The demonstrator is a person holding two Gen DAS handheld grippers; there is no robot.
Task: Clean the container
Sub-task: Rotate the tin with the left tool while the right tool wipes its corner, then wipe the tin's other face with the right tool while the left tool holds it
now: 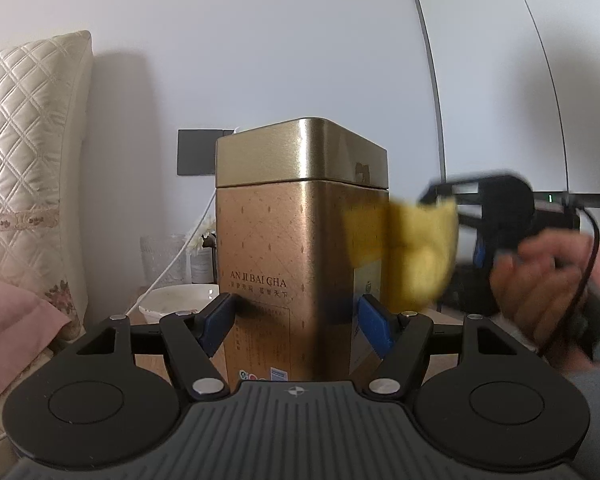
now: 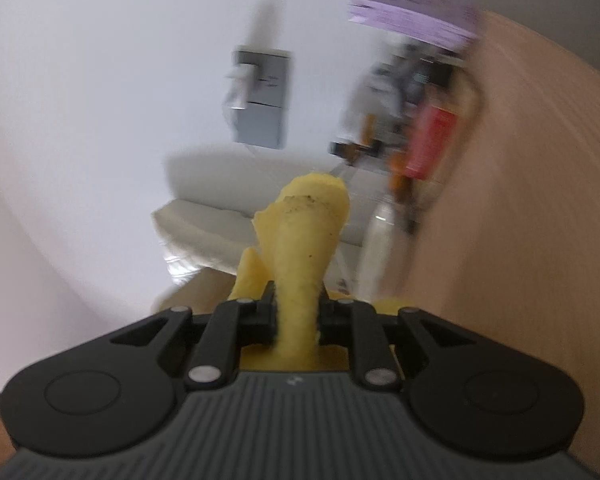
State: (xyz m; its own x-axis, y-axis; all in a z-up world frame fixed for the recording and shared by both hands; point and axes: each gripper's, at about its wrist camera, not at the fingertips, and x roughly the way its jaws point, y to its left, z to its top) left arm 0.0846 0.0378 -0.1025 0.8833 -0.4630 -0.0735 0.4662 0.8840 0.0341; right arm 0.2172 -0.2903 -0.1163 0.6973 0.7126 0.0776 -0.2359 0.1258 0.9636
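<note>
A tall gold tea tin (image 1: 284, 240) with a lid, marked AN JI BAI CHA, stands upright between the blue pads of my left gripper (image 1: 296, 316), which is shut on its lower sides. My right gripper (image 2: 298, 312) is shut on a yellow cloth (image 2: 308, 248) with dark specks near its tip. In the left wrist view the cloth (image 1: 412, 252) is blurred against the tin's right face, with the right gripper (image 1: 500, 208) and a hand (image 1: 548, 276) behind it.
A quilted cream headboard (image 1: 28, 152) and pink bedding (image 1: 12, 320) lie left. A white bowl (image 1: 176, 300), a glass (image 1: 164, 260) and a cable stand on a wooden table behind the tin. The right wrist view shows blurred wall, a grey socket (image 2: 260, 96) and clutter.
</note>
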